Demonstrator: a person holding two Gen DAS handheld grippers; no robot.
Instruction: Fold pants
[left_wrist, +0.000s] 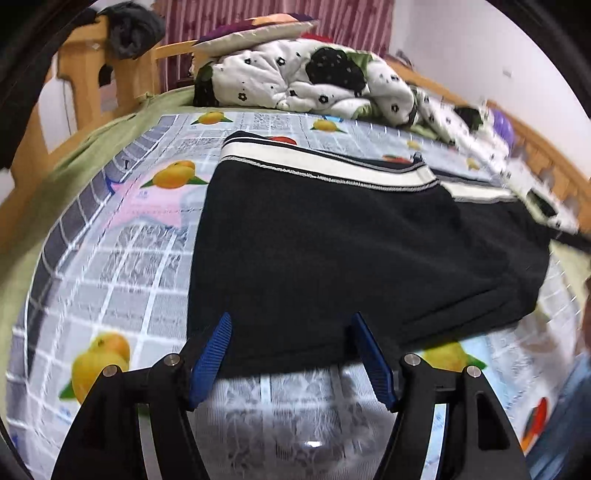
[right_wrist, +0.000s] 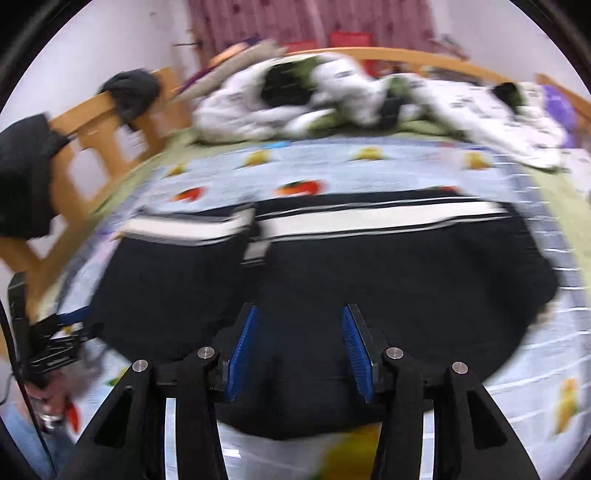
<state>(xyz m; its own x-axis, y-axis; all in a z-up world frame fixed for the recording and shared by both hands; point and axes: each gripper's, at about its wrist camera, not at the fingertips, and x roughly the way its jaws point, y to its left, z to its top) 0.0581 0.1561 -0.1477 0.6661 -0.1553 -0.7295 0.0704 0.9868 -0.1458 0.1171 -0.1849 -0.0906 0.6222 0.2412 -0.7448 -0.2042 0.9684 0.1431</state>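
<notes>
Both claws spread, empty: left claw (left_wrist: 291, 354), right claw (right_wrist: 299, 350); should pinch near hem of pants (left_wrist: 351, 251) evenly; fold toward waistband.

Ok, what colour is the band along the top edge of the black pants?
The band is cream-white with dark stripes; clearest in the left wrist view.

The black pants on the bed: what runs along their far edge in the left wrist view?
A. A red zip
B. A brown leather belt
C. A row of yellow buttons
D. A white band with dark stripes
D: the black pants end at their far edge in a white band edged with dark stripes.
</notes>
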